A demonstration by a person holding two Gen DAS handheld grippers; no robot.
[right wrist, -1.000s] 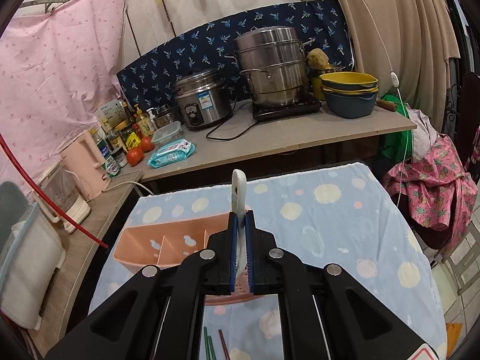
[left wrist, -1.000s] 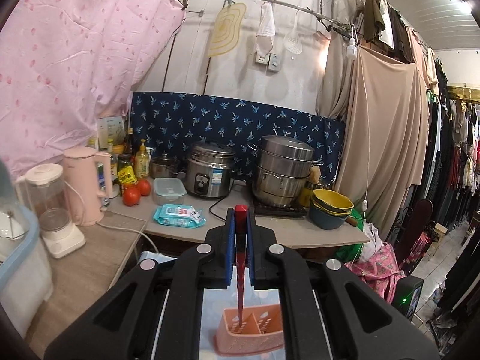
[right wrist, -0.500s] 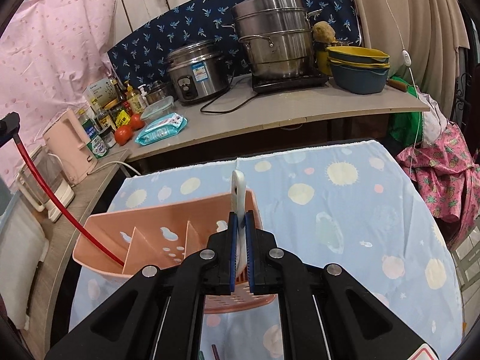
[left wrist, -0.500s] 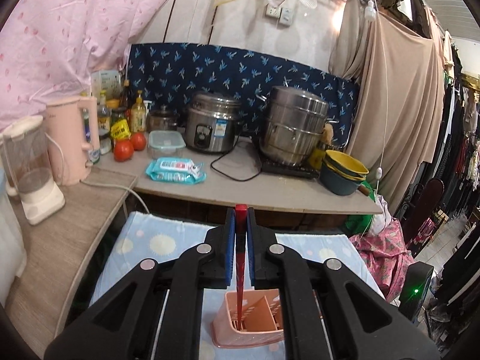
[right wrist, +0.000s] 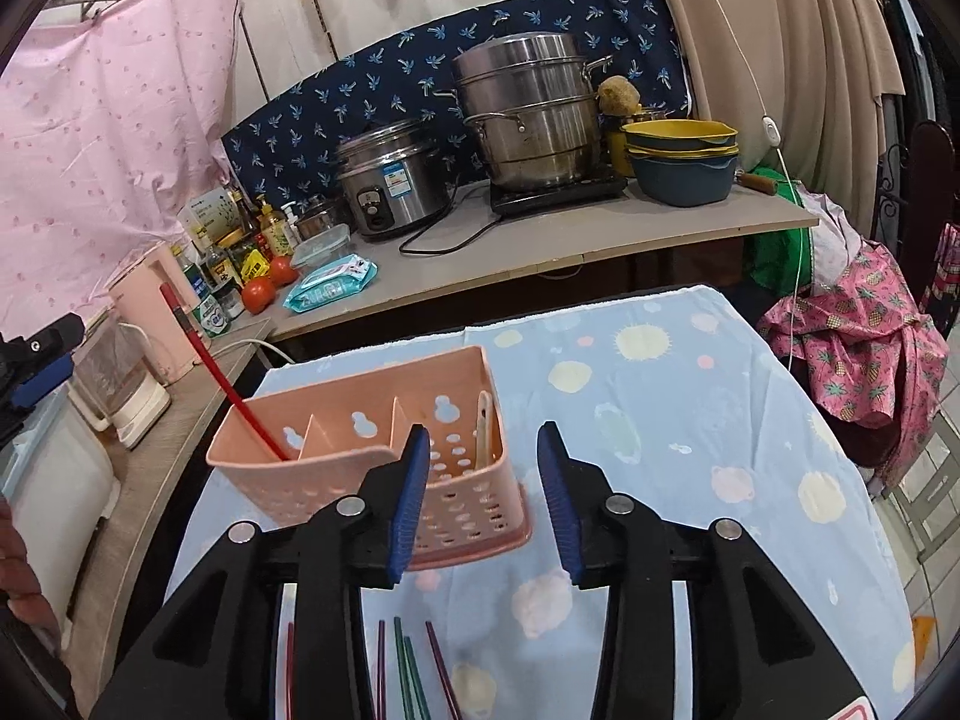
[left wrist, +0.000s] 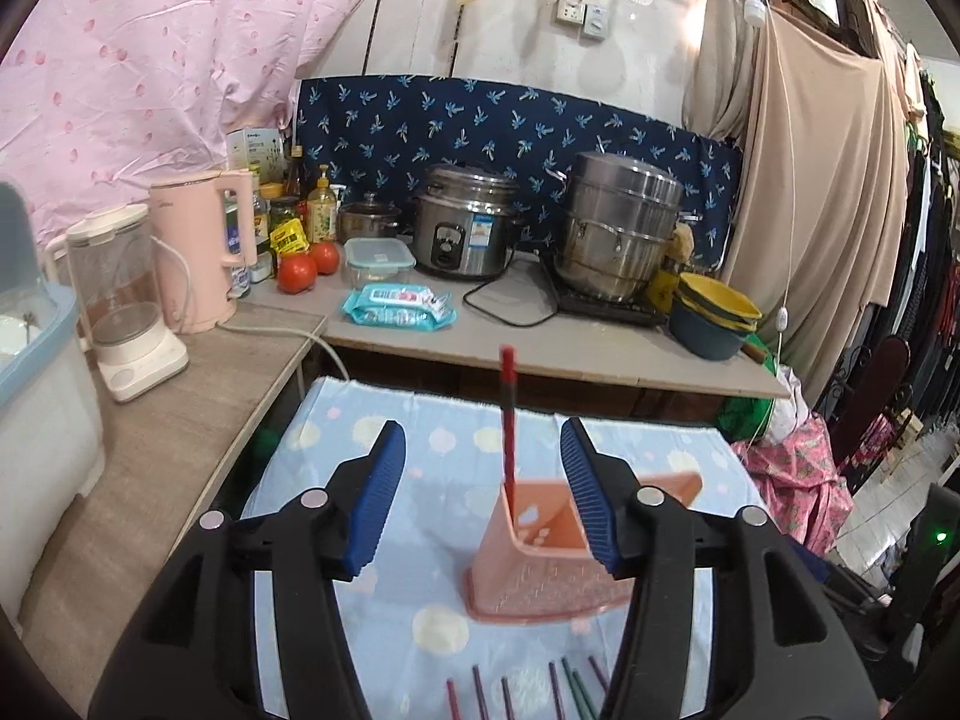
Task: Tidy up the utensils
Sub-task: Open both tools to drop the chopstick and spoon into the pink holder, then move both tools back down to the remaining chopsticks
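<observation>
A pink perforated utensil holder (right wrist: 360,450) with three compartments stands on the blue spotted cloth (right wrist: 660,420); it also shows in the left wrist view (left wrist: 540,552). A red chopstick (left wrist: 508,420) stands in its left end compartment, also seen in the right wrist view (right wrist: 222,378). A white utensil (right wrist: 483,429) rests in the right end compartment. My left gripper (left wrist: 483,498) is open and empty just above the holder. My right gripper (right wrist: 483,492) is open and empty at the holder's right end. Several coloured chopsticks (right wrist: 414,672) lie on the cloth near me, also in the left wrist view (left wrist: 540,690).
Behind the cloth runs a counter (left wrist: 600,354) with a rice cooker (left wrist: 465,228), steel steamer (left wrist: 618,222), stacked bowls (left wrist: 714,315), wipes pack (left wrist: 396,306) and tomatoes (left wrist: 306,264). On the left stand a pink kettle (left wrist: 201,252) and blender (left wrist: 123,306).
Both grippers opened. The left let go of the red chopstick, which now stands in the holder. The right let go of the white utensil, which dropped into the right compartment.
</observation>
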